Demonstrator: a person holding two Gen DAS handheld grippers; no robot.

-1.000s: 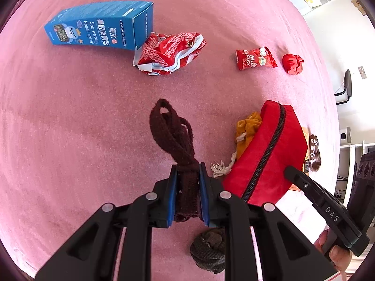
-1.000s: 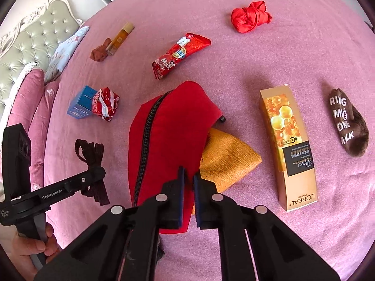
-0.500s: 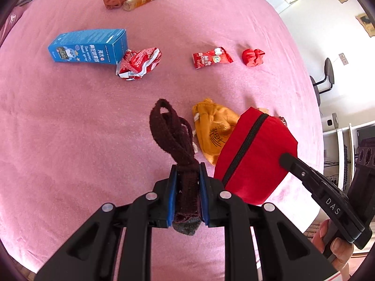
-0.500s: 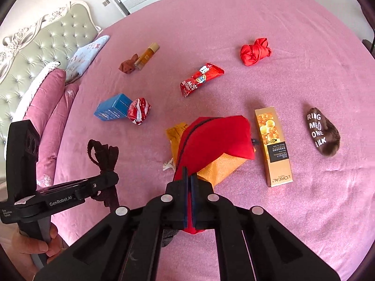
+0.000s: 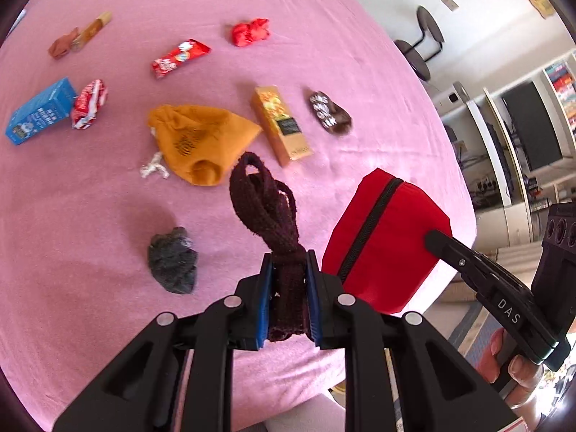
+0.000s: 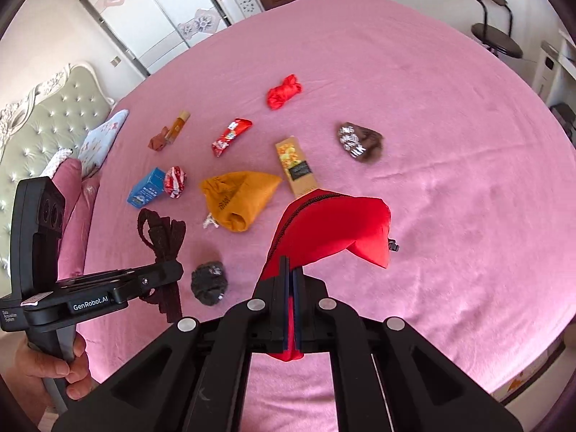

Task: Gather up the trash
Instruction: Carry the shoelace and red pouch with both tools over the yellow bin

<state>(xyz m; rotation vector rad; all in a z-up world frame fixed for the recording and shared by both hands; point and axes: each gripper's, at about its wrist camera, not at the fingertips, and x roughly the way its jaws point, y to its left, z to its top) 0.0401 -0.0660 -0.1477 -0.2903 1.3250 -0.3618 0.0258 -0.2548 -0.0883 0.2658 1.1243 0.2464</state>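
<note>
Collecting step: both grippers are raised over the pink bed (image 6: 450, 144), each with cloth in its grip; I judge this the carry-off of two picked pieces, with most of the litter not yet gathered.
Bed: the largest thing in view, its pink cover bearing everything else.
Red zip pouch (image 6: 334, 223): pinched at one edge by the right gripper (image 6: 291, 280), jaws pressed together on the fabric; the pouch hangs clear of the cover (zip line facing the left side).
Orange drawstring bag (image 5: 201, 140): lying flat near the middle, mouth toward the camera, its white cord just beside it.
Gold carton (image 5: 280, 126): lying on the cover just beside the orange bag.
Blue box (image 5: 39, 111): near the far left edge, touching a crumpled red-and-white wrapper (image 5: 88, 104).
Dark maroon strap (image 5: 266, 212): clamped upright in the left gripper (image 5: 289, 288), jaws pinching its lower end, loops standing above.
Brown printed sock (image 5: 329, 113): beside the gold carton, apart from it.
Grey wad (image 5: 172, 261): alone on the cover, below the orange bag.
Red snack packet (image 5: 180, 57): farther back, with a red crumple (image 5: 250, 32) near it.
Next move: likely to bring strap and pouch together or to a bin (none is visible), which calls for keeping both pinches firm on limp cloth.
</note>
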